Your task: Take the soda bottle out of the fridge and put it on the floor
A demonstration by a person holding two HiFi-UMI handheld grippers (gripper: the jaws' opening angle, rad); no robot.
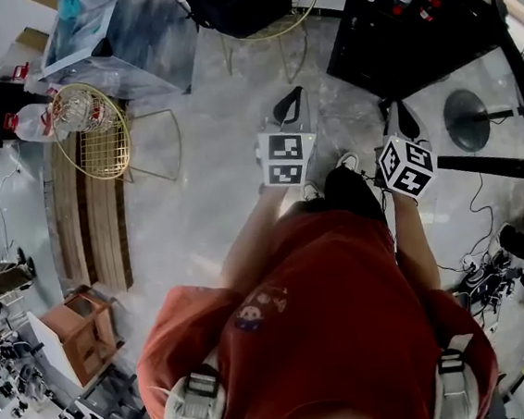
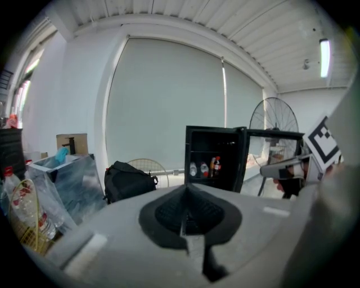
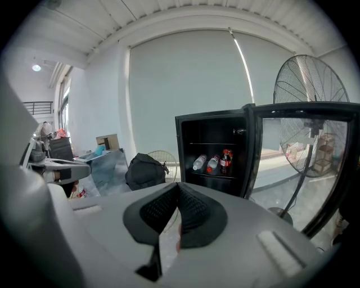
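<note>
Black backpack (image 2: 129,181) by wire chair (image 2: 151,167); standing fan (image 3: 310,84) apart.

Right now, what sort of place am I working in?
Probably a lab or studio space, not a home: bare polished floor, an open black fridge holding bottles, a pedestal fan, and loose cables underfoot.

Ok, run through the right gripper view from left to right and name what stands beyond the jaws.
left gripper → black backpack → open fridge → soda bottle on its shelf → standing fan

Black fridge (image 3: 211,120), red-capped dark soda bottle (image 3: 226,162) — red shirt (image 1: 348,316).
</note>
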